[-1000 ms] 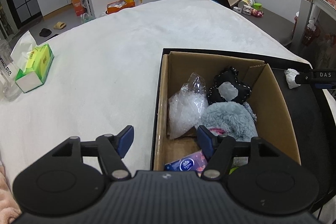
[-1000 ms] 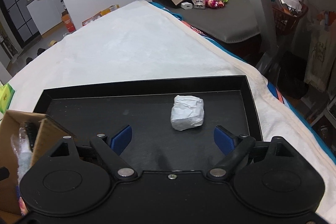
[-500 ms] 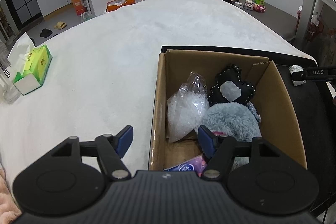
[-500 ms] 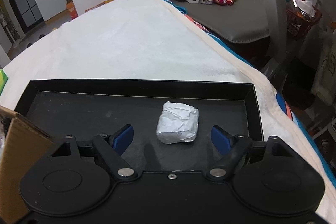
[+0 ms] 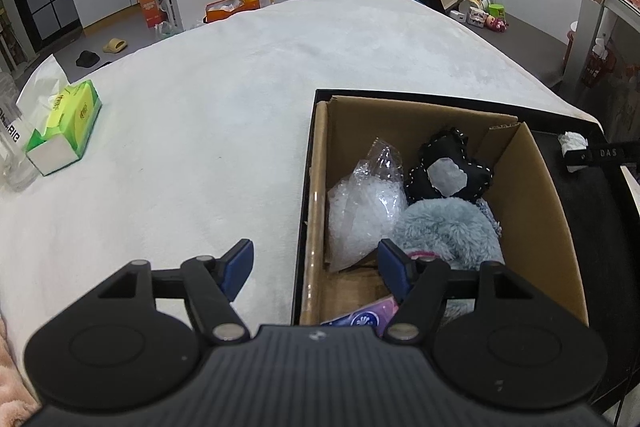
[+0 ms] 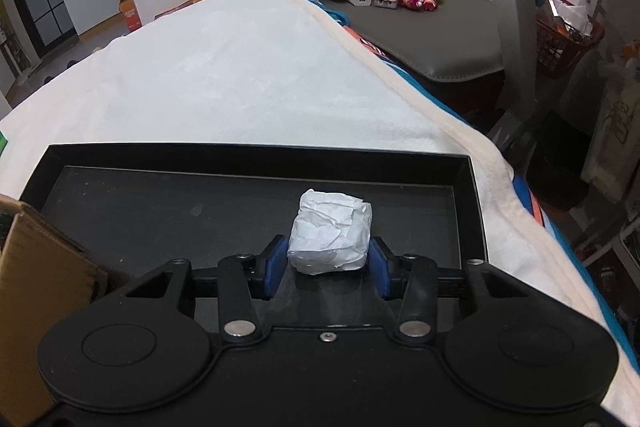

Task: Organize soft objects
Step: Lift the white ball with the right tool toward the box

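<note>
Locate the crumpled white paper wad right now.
In the right wrist view, the paper wad sits on the black tray, between the right gripper jaws, right of the cardboard box.

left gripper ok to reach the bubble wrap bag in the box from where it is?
Probably yes. The left gripper is open and holds nothing, poised over the near left wall of the cardboard box. The bubble wrap bag lies on top against that wall, uncovered, with the grey plush beside it.
</note>
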`<state>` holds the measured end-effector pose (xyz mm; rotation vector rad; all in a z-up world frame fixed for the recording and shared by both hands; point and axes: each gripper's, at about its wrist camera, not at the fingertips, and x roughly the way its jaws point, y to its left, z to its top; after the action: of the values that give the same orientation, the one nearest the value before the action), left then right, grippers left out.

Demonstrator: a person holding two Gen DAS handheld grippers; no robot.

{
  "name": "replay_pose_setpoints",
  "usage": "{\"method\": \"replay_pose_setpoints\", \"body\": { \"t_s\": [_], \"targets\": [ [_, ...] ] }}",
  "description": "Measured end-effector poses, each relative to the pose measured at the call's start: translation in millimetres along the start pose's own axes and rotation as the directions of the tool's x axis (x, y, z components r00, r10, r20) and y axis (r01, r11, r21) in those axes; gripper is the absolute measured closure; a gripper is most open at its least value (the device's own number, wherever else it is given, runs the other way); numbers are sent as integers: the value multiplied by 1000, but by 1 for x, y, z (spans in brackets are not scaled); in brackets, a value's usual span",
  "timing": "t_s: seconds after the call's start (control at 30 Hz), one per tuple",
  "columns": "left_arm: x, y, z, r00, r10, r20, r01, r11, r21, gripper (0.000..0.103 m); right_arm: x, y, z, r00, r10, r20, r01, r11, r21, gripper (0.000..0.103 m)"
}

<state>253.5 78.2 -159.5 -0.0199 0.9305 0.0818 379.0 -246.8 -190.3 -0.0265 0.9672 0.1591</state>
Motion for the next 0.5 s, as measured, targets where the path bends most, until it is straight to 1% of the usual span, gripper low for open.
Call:
{"method": "replay_pose_setpoints", "body": {
  "t_s": [0.33, 0.5],
  "targets": [
    [-11, 7, -6, 999, -36, 16, 36, 999, -8, 36, -25, 18, -3, 1000, 7, 7, -8, 1000, 9, 60],
    [-16, 11, -8, 998, -55, 26, 55, 998, -18, 36, -43, 30, -1, 999, 22, 29, -22, 1000, -2, 60]
  ]
}}
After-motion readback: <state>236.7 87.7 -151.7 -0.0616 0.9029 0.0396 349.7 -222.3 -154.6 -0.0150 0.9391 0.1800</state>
